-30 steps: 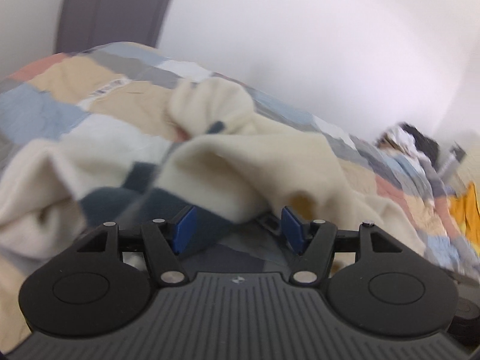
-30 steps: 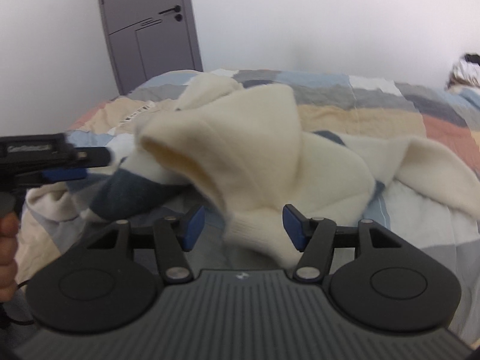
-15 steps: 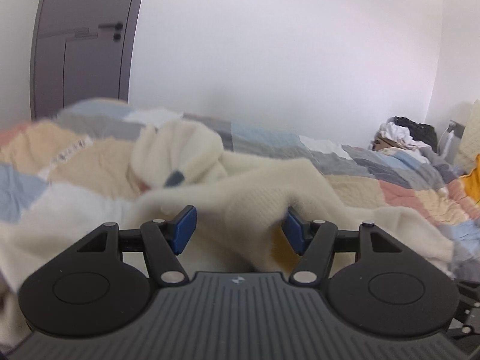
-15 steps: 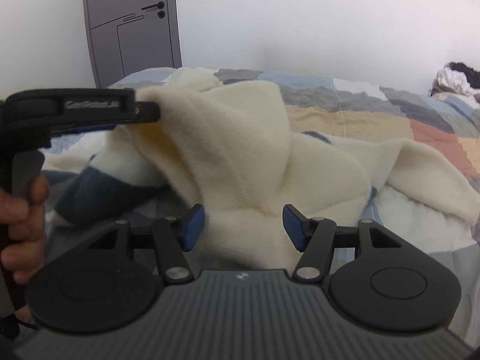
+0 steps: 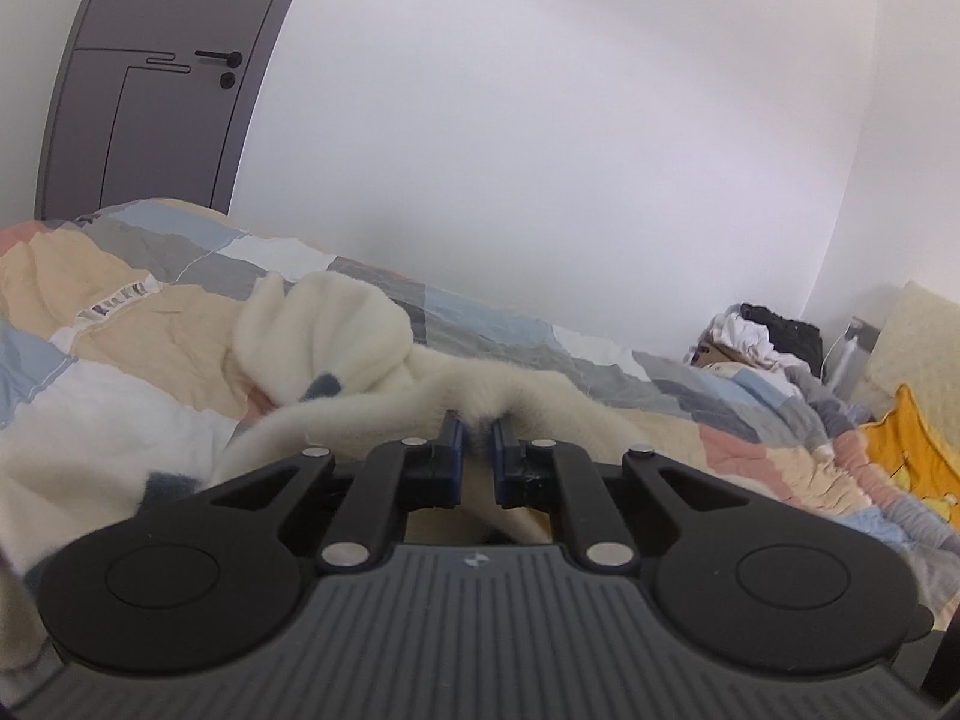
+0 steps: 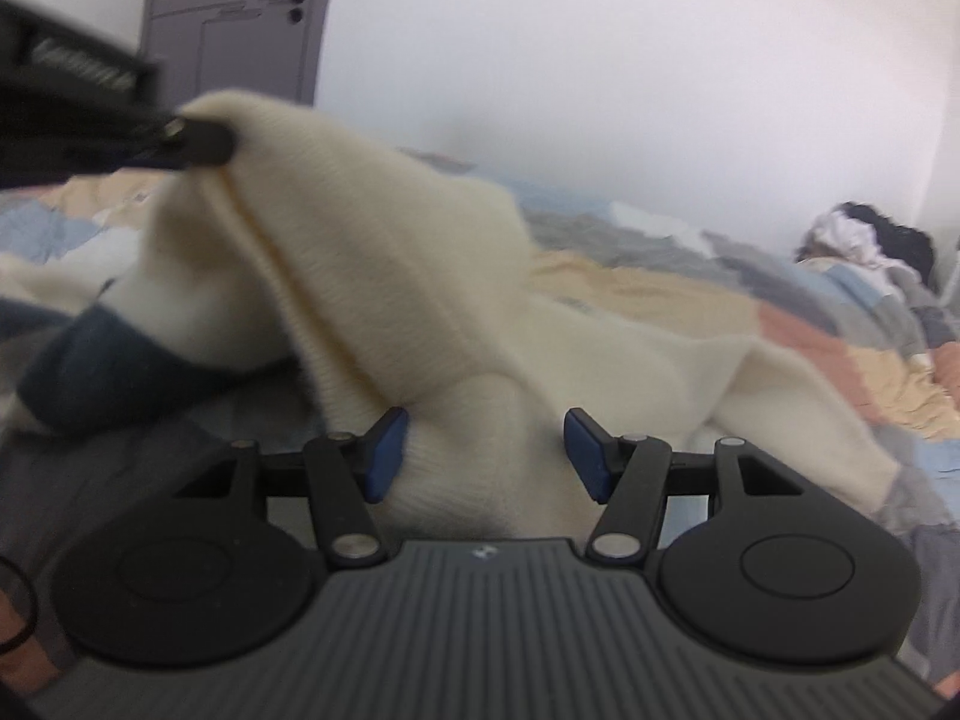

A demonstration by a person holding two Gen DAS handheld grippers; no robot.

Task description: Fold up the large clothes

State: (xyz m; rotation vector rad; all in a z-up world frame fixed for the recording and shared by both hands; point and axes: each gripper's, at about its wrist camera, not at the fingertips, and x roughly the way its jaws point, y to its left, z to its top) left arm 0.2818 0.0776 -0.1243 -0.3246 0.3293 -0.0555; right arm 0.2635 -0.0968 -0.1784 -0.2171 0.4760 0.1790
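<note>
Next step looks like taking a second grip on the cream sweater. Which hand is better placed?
Right. The right tool is open with the cream sweater hem between its pads, unpinched. The left tool is closing on a fold, committed.

Fuzzy knit cream sweater [image 6: 384, 276]

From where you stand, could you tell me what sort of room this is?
Most likely a bedroom: a bed under a patchwork quilt, a grey door in a plain white wall, and a heap of clothes at the far end.
</note>
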